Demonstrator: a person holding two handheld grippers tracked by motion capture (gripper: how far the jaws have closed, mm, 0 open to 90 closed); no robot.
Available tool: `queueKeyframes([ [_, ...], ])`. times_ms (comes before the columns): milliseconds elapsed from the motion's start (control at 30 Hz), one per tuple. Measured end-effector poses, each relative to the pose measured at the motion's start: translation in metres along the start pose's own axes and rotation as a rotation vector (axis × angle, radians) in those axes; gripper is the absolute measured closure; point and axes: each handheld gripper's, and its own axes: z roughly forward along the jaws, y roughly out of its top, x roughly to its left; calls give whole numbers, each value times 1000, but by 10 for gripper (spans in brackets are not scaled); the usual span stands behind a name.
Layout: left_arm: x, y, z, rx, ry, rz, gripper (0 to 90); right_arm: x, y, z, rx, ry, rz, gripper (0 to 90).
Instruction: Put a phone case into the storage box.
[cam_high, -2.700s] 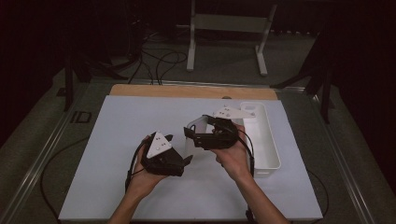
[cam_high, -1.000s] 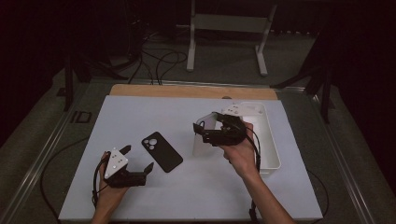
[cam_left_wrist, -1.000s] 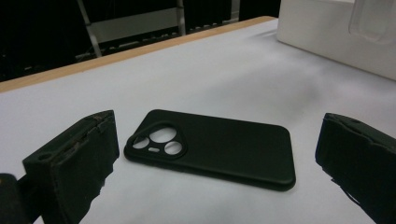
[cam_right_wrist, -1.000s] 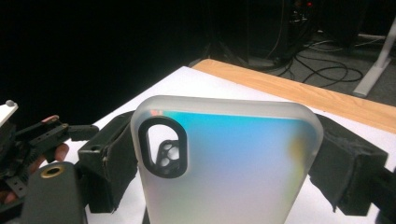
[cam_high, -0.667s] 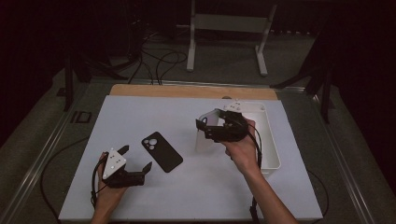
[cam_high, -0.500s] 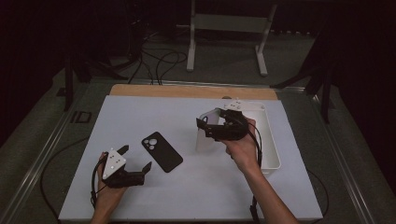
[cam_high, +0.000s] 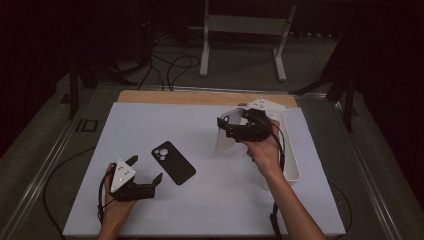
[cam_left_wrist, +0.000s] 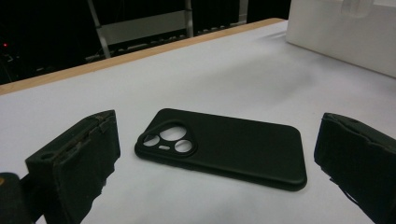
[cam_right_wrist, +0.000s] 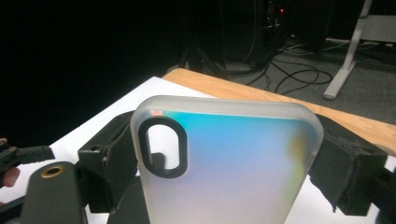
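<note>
right gripper (cam_high: 231, 126): clamps clear case (cam_high: 226, 137) by its sides, lifted near tabletop's right edge | left gripper (cam_high: 146, 172): open, empty, facing black case (cam_high: 173, 162)

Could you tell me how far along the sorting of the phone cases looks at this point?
One black phone case already lies flat on the white mat, in front of the open left tool. The right tool grips a translucent case by its edges, upright above the mat beside the white bin. Setting it down appears to be what remains.
</note>
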Motion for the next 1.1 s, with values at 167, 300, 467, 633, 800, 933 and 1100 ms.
queueKeyframes([
  [167,0,0,-1,-6,14,1,23,-6,4,2,8,-13,-15,169],
  [300,1,0,-2,-14,18,-9,27,-12,6,3,13,-34,-12,169],
  [467,1,0,-2,-9,15,-6,26,-20,10,2,9,-54,-4,169],
  [633,0,0,0,0,17,-6,13,-28,12,1,4,-65,6,169],
  [800,1,0,0,2,17,-12,10,-35,14,0,-1,-85,11,169],
  [933,1,0,1,11,10,-10,8,-41,16,-2,-6,-101,14,169],
  [1100,0,0,1,15,11,-7,8,-48,18,-2,-10,-120,19,169],
])
